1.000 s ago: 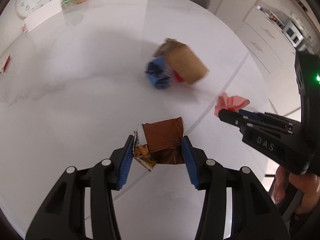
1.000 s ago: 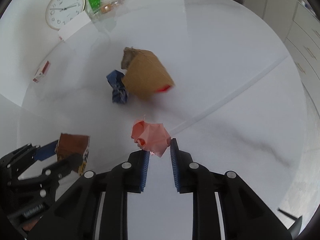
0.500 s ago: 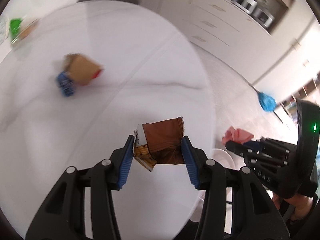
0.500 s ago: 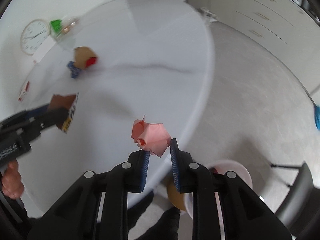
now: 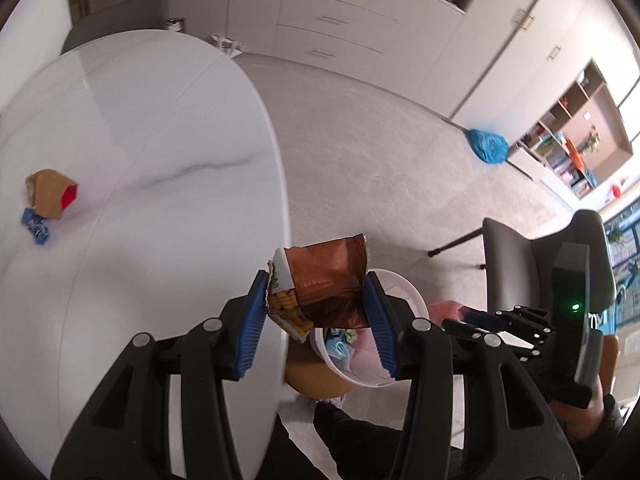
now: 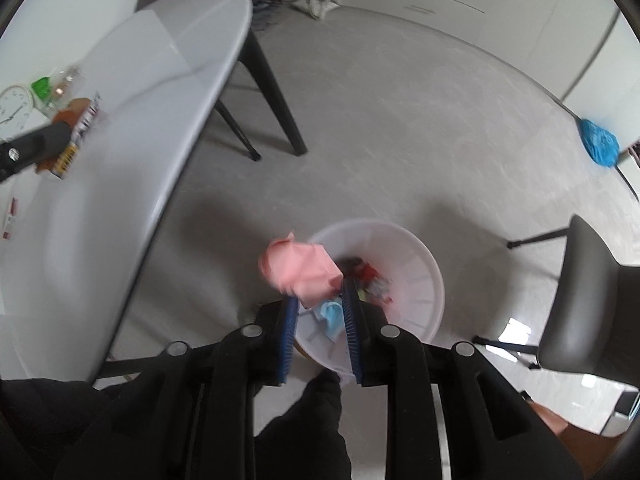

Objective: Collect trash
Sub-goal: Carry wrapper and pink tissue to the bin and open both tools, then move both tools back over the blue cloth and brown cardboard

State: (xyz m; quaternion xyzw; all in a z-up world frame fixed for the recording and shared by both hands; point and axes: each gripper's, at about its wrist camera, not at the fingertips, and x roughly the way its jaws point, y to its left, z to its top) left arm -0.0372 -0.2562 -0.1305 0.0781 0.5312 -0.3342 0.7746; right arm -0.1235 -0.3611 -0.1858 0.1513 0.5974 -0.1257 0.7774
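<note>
Both wrist cameras are looking steeply down along their own fingers, with the white bin as landmark. The right one is hanging close above the bin, facing its inside. The left one is sitting beside the bin, over the table edge (floor and cabinets beyond). Both views are sharing the bin, the table and the blue mop head.

Home dining room: round table, cabinets, bookshelves.

My left gripper and right gripper are black, with ribbed blue pads, silver screws and one green light.
</note>
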